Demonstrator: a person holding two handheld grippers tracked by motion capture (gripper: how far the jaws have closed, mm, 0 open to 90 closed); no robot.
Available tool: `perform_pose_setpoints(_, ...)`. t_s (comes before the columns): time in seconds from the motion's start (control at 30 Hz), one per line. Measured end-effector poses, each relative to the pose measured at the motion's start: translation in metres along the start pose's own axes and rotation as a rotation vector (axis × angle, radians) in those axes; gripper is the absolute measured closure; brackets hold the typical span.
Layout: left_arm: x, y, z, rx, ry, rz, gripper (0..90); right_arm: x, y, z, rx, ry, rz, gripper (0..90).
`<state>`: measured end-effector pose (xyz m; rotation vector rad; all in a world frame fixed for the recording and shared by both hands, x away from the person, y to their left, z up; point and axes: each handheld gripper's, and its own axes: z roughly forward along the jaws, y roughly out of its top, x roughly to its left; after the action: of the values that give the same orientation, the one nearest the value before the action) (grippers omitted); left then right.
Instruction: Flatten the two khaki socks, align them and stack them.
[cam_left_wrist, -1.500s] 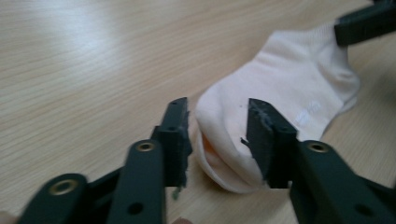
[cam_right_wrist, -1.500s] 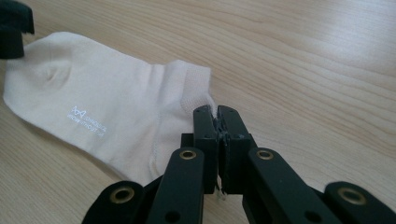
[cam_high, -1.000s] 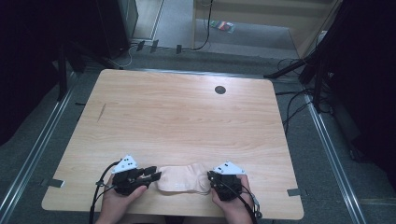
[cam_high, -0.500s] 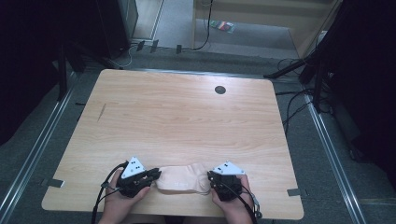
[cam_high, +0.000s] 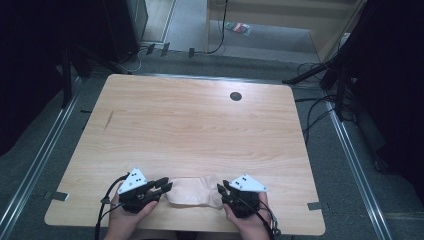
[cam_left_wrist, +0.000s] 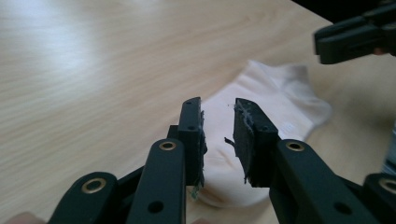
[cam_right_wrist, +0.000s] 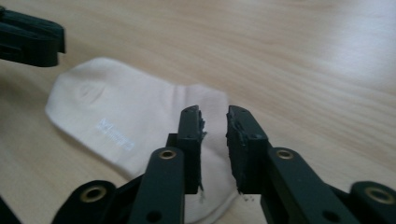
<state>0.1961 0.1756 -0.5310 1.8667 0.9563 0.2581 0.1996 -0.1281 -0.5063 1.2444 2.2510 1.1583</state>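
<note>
High view: we hold the left gripper (cam_high: 161, 187) and right gripper (cam_high: 223, 192) at either end of a pale sock (cam_high: 192, 192) lying flat on the worktop (cam_high: 200, 130). Both jaws, just opening, stand slightly apart, gripping nothing. We judge the sock released; pairing or folding remains.

The sock (cam_left_wrist: 275, 100) is soft matt knit cloth; the worktop (cam_high: 200, 130) is smooth light wood-grain laminate with a slight sheen.

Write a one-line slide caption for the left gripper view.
Left gripper, jaws slightly apart, poised over one end of a cream sock lying flat on the wooden table.
</note>
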Motion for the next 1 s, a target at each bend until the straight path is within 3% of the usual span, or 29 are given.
perform_pose_setpoints(0.07, -0.004, -0.003, 0.008, 0.051, 0.016, 0.015, 73.0, 0.005, -0.002, 0.007, 0.046, 0.016, -0.021, 78.2)
perform_pose_setpoints(0.1, -0.004, -0.003, 0.008, 0.051, 0.016, 0.015, 72.1, 0.007, -0.004, 0.012, 0.073, 0.017, -0.031, 78.2)
perform_pose_setpoints(0.13, -0.005, -0.007, 0.017, 0.105, 0.044, 0.017, 70.4, 0.008, -0.007, 0.017, 0.101, 0.018, -0.037, 77.5)
perform_pose_setpoints(0.27, -0.006, -0.01, 0.023, 0.136, 0.077, 0.043, 64.2, 0.008, -0.014, 0.03, 0.161, -0.007, -0.055, 70.0)
perform_pose_setpoints(0.33, -0.007, -0.01, 0.025, 0.14, 0.092, 0.061, 61.8, 0.008, -0.015, 0.032, 0.158, -0.017, -0.061, 69.7)
perform_pose_setpoints(0.4, -0.009, -0.01, 0.026, 0.141, 0.111, 0.082, 60.4, 0.009, -0.015, 0.034, 0.154, -0.023, -0.069, 69.6)
perform_pose_setpoints(0.63, -0.006, -0.009, 0.029, 0.131, 0.139, 0.095, 59.9, 0.009, -0.014, 0.038, 0.136, -0.045, -0.079, 70.0)
perform_pose_setpoints(0.7, -0.003, -0.008, 0.031, 0.126, 0.172, 0.128, 59.9, 0.008, -0.012, 0.04, 0.132, -0.044, -0.073, 69.9)
perform_pose_setpoints(0.77, 0.0, -0.006, 0.033, 0.124, 0.184, 0.123, 59.5, 0.007, -0.007, 0.047, 0.125, -0.045, -0.067, 70.0)
perform_pose_setpoints(0.87, 0.005, -0.005, 0.032, 0.111, 0.152, 0.085, 56.7, 0.005, -0.004, 0.05, 0.12, -0.044, -0.057, 69.2)
perform_pose_setpoints(0.93, 0.007, -0.005, 0.029, 0.082, 0.123, 0.081, 47.4, 0.002, -0.002, 0.051, 0.106, -0.016, -0.027, 60.9)
perform_pose_setpoints(1.0, 0.008, -0.005, 0.021, 0.034, 0.121, 0.059, 35.3, -0.003, 0.0, 0.047, 0.069, 0.043, -0.001, 49.5)
